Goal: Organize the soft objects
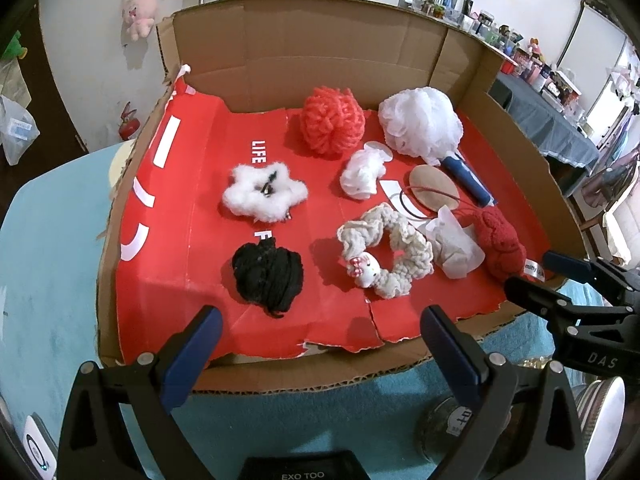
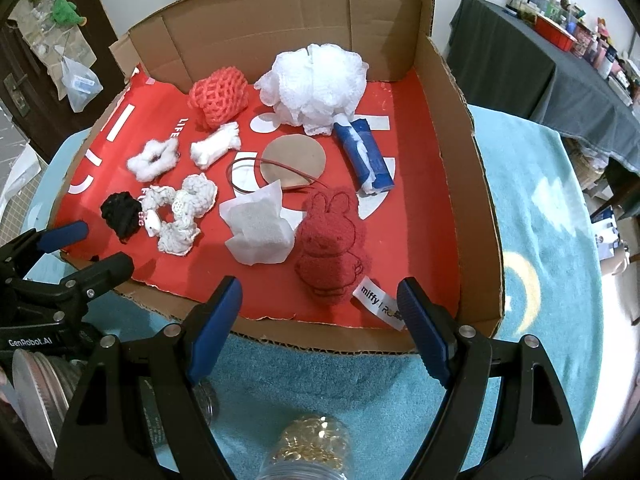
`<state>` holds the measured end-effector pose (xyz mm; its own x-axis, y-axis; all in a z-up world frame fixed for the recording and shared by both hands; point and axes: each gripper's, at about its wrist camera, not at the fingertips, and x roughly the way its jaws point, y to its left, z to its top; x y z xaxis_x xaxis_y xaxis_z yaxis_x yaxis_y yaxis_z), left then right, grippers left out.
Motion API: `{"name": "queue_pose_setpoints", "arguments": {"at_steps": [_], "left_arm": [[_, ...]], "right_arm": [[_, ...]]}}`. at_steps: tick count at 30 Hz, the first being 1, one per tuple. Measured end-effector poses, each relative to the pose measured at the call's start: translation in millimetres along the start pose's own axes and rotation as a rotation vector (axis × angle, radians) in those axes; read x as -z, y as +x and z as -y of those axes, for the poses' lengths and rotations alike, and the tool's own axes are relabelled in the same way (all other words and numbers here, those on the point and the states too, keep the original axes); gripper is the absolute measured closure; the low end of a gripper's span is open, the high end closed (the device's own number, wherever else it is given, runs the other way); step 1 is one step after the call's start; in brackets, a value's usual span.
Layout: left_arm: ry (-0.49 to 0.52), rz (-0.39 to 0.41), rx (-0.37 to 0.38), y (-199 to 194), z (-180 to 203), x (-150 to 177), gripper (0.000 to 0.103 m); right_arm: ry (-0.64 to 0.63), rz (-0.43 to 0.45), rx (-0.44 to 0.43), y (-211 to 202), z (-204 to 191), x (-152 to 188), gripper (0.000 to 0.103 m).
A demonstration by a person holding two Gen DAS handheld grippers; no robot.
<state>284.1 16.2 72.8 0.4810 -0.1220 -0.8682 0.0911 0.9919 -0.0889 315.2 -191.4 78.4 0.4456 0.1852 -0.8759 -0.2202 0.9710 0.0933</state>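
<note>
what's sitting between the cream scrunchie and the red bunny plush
A folded white gauze cloth lies between the cream scrunchie and the red bunny plush, clearest in the right wrist view; it looks close to the plush, contact unclear.

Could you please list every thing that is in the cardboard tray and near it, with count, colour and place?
cardboard tray: one, brown with red floor, on the blue cloth
yarn pompom: one, orange-red, at the back
bath pouf: one, white with blue handle, back right
small mesh puff: one, white, centre
fluffy star: one, white, left of centre
black yarn ball: one, front left
scrunchie: one, cream, with a small cat charm, front centre
gauze pad: one, white, front
rabbit plush: one, red, front right
left gripper: open, empty
right gripper: open, empty
</note>
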Motion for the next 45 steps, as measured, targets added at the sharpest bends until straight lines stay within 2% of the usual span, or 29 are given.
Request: {"name": "queue_pose_setpoints", "arguments": {"at_steps": [45], "left_arm": [[-0.004, 0.003, -0.006, -0.6, -1.8, 1.5, 0.002]], "right_arm": [[-0.009, 0.005, 0.001, -1.7, -0.8, 0.9, 0.024]]}}
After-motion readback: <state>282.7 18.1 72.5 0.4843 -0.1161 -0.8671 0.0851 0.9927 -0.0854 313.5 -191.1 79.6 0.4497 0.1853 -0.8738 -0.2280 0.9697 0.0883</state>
